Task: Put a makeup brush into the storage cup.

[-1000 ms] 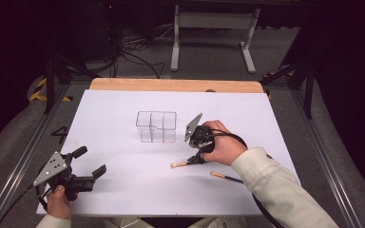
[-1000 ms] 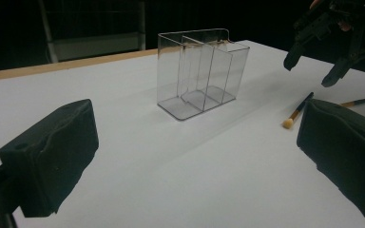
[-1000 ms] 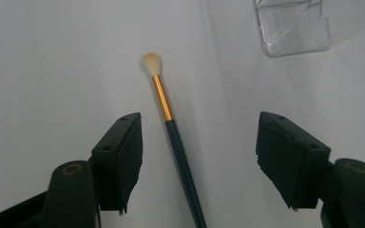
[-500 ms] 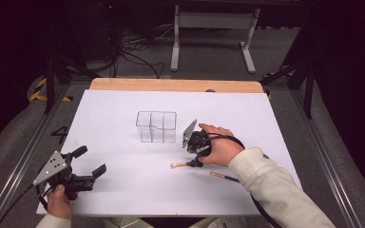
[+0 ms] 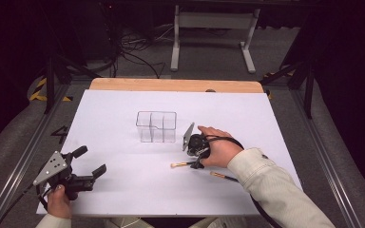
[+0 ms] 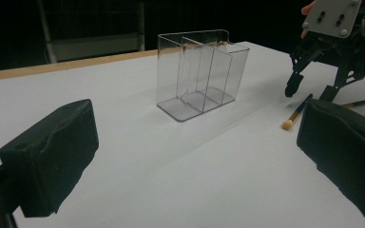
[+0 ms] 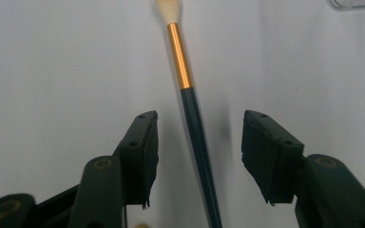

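On the left of the white table [image 5: 123,199], the left gripper [image 5: 89,161] rests low near the front edge in the person's left hand [image 5: 57,203], its jaws spread wide with nothing between them; in the left gripper view its two black pads [image 6: 52,152] frame the scene. At the middle of the table stands a clear plastic organiser [image 5: 156,126], upright, split by inner walls into compartments, all of them empty. Right of it and nearer the person, the right gripper [image 5: 197,164] points down over a paintbrush [image 5: 183,164] that lies flat on the table. The brush's long axis runs roughly left to right across the table, pale bristles toward the left. The dark handle lies between the half-open jaws, which have just been closing and do not yet touch it. A second brush [image 5: 224,176] lies just to the right, beside the sleeve [image 5: 266,185].
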The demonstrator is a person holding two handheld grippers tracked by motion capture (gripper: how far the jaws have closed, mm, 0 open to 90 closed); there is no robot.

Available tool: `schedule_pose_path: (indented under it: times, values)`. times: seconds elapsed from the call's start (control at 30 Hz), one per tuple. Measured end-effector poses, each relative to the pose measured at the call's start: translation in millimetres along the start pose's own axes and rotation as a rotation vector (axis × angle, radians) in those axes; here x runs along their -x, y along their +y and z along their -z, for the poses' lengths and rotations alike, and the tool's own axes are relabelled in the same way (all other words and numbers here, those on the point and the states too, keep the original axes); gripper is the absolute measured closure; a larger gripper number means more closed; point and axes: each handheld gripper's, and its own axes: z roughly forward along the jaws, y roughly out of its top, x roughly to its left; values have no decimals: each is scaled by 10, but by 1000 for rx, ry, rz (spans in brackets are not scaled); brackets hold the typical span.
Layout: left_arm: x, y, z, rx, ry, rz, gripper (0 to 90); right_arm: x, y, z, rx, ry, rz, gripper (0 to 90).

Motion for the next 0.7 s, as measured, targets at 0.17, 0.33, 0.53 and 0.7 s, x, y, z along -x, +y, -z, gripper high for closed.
schedule_pose_path:
  times: [0.17, 0.33, 0.53, 0.7]
  values:
    - [1, 0, 0, 0, -1, -1, 8, -17, 9, -34, -28, 18, 3, 529]
    - [1, 0, -1, -1, -1, -1, 8, -26, 16, -69, -51, 30, 7, 554]
    - [1, -2, -3, 1, -2, 2, 8, -28, 40, -91, -75, 42, 14, 598]
    - [0, -2, -5, -2, -3, 0, 8, -17, 67, -97, -92, 37, 30, 615]
